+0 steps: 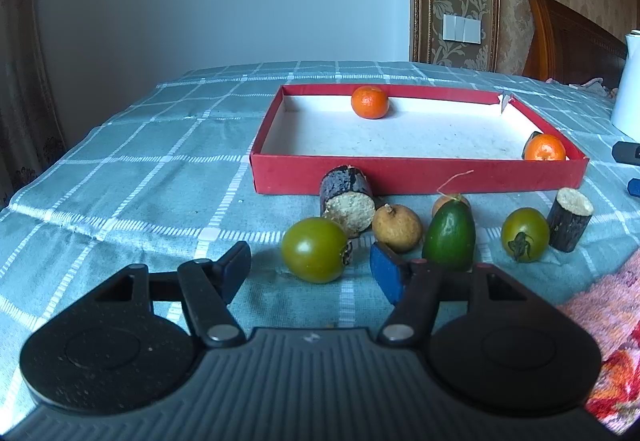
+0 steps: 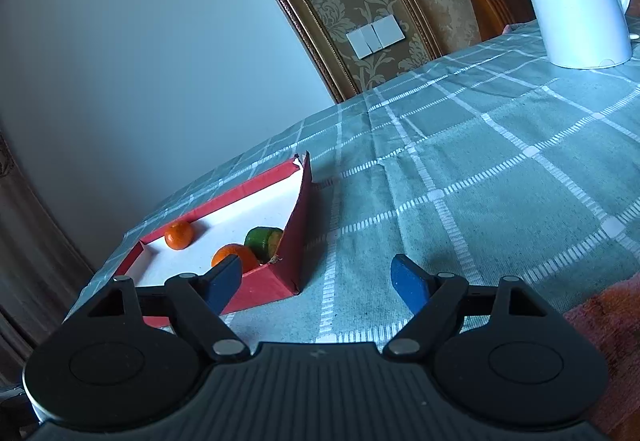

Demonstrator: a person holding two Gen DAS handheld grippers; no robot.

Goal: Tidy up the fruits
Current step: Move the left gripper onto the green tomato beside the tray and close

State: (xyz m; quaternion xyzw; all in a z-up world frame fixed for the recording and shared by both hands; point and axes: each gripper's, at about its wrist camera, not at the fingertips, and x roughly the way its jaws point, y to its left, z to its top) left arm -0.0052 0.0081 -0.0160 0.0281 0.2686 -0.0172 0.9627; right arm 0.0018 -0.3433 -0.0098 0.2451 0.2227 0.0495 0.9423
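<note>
Black grippers (image 1: 310,265), seemingly blue pads (image 1: 385,271)

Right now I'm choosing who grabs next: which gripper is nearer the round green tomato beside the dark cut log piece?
Left. The left gripper has the round green tomato between its open fingers; the right gripper hovers over bare cloth.

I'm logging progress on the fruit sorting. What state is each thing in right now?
Red box: open, far right corner torn.
Two oranges: inside the box.
Cucumber piece: inside the box.
Green tomatoes: on the cloth, outside.
Dark cane piece: lying on its side.
Other cane piece: upright.
Left gripper: open, a tomato between its fingers.
Right gripper: open, empty.
</note>
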